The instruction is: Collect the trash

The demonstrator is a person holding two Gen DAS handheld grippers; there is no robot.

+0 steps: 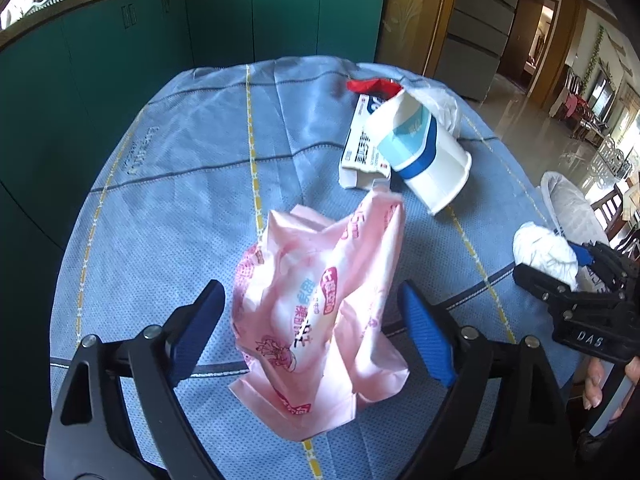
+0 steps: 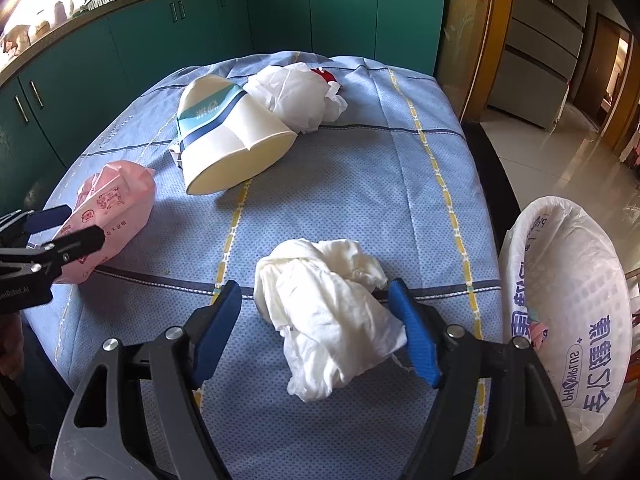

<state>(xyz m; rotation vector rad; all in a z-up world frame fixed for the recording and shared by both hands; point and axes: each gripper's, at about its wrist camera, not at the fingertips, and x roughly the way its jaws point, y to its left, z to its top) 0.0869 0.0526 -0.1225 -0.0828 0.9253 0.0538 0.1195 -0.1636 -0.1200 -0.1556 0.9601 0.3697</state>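
A crumpled pink wrapper [image 1: 316, 312] lies on the blue tablecloth [image 1: 180, 184], between the wide-open fingers of my left gripper [image 1: 314, 316]. It also shows in the right wrist view [image 2: 108, 216]. A crumpled white tissue [image 2: 332, 312] lies between the open fingers of my right gripper [image 2: 316, 316]; the right pad [image 2: 414, 340] is close to it. The tissue also shows in the left wrist view [image 1: 544, 254]. A white bin [image 2: 568, 320] lined with a plastic bag stands beside the table at the right.
A tipped paper cup [image 1: 420, 152] with a blue band lies on a flat white box [image 1: 362, 148]. A white plastic bag [image 2: 296, 96] and a red scrap [image 1: 374, 85] lie at the far end. Green cabinets [image 1: 160, 40] stand behind the table.
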